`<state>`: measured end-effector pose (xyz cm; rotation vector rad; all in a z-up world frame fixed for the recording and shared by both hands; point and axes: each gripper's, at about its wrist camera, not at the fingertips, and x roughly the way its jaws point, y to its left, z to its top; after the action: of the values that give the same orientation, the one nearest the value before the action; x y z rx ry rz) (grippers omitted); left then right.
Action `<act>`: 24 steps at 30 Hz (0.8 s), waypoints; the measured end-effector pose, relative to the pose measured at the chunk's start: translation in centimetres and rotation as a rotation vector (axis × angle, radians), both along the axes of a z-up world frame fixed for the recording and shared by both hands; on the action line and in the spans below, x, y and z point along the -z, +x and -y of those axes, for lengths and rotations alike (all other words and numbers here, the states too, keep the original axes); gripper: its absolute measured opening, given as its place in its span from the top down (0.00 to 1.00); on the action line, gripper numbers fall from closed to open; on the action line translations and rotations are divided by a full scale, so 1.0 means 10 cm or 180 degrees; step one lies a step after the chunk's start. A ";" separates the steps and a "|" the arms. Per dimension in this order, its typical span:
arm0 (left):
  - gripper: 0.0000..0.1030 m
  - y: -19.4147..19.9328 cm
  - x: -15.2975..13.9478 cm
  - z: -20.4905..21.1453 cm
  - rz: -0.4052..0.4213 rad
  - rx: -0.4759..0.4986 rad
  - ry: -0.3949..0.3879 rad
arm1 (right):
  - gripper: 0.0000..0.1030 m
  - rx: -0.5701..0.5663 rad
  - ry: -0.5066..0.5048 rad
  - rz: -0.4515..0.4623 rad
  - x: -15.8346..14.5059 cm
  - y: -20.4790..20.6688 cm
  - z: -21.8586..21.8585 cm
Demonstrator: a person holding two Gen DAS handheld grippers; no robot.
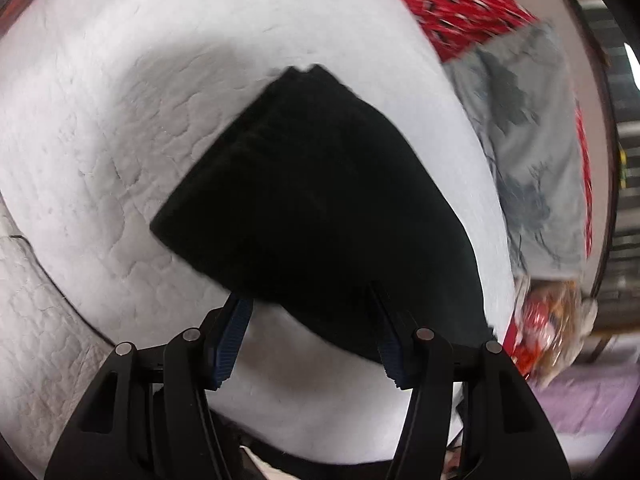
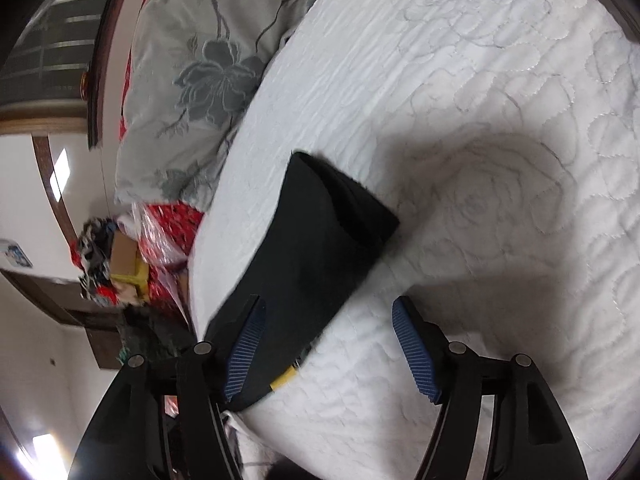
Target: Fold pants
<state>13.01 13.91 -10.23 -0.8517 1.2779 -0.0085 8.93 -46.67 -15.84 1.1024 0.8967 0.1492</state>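
Observation:
The black pants (image 1: pixel 316 200) lie folded into a compact bundle on the white quilted mattress (image 1: pixel 120 120). My left gripper (image 1: pixel 308 300) is open just above the near edge of the bundle, its fingers apart on either side. In the right wrist view the folded pants (image 2: pixel 312 256) lie at the mattress's (image 2: pixel 480 120) left edge. My right gripper (image 2: pixel 328 312) is open; its left finger (image 2: pixel 246 344) hovers over the pants and its right finger (image 2: pixel 412 348) over bare mattress. A small yellow tag (image 2: pixel 283 380) shows at the pants' near corner.
A grey floral pillow (image 2: pixel 192 80) lies beside the mattress, also in the left wrist view (image 1: pixel 528 152). A red patterned cloth (image 1: pixel 452 4) lies beyond it. A cluttered pile with red packaging and a cardboard box (image 2: pixel 124 256) sits off the bed's edge.

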 end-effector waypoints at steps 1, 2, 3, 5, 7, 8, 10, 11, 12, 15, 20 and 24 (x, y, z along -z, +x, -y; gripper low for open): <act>0.45 0.03 0.05 -0.03 -0.0030 -0.0070 -0.0037 | 0.33 0.0055 0.0029 0.0042 0.01 0.05 -0.01; 0.44 0.03 0.07 -0.04 -0.0045 -0.0121 -0.0076 | 0.33 0.0076 0.0048 0.0076 0.02 0.10 -0.01; 0.43 0.06 0.08 -0.06 -0.0054 -0.0179 -0.0101 | 0.33 0.0091 0.0050 0.0098 0.01 0.14 -0.03; 0.37 0.11 0.08 -0.06 -0.0069 -0.0236 -0.0126 | 0.33 0.0119 0.0045 0.0165 0.00 0.24 -0.05; 0.38 0.14 0.04 -0.04 -0.0034 -0.0253 -0.0072 | 0.39 0.0155 0.0012 0.0199 -0.01 0.31 -0.06; 0.52 0.15 0.01 -0.02 0.0009 -0.0238 -0.0012 | 0.46 0.0176 -0.0027 0.0188 0.00 0.35 -0.05; 0.71 0.21 -0.04 0.06 0.0052 -0.0129 0.0057 | 0.91 0.0164 -0.0087 0.0140 0.02 0.39 -0.03; 0.79 0.25 -0.03 0.09 0.0042 -0.0091 0.0055 | 0.91 0.0168 -0.0106 0.0092 0.03 0.41 -0.03; 0.81 0.25 -0.04 0.11 0.0032 -0.0055 0.0029 | 0.91 0.0176 -0.0112 0.0086 0.02 0.40 -0.02; 0.83 0.19 -0.11 0.14 0.0104 0.0006 -0.0194 | 0.92 0.0189 -0.0003 0.0289 -0.16 0.30 -0.02; 0.85 0.16 -0.12 0.28 0.0079 0.0323 0.0023 | 0.92 0.0255 0.0046 0.0568 -0.45 -0.15 0.17; 0.85 0.21 0.13 0.30 -0.0182 0.0290 -0.0091 | 0.89 0.0450 -0.0064 0.0011 0.02 -0.27 0.39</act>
<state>15.15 10.88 -11.49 -0.8226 1.3724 -0.0756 6.20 -50.59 -16.01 1.1425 0.8125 0.0253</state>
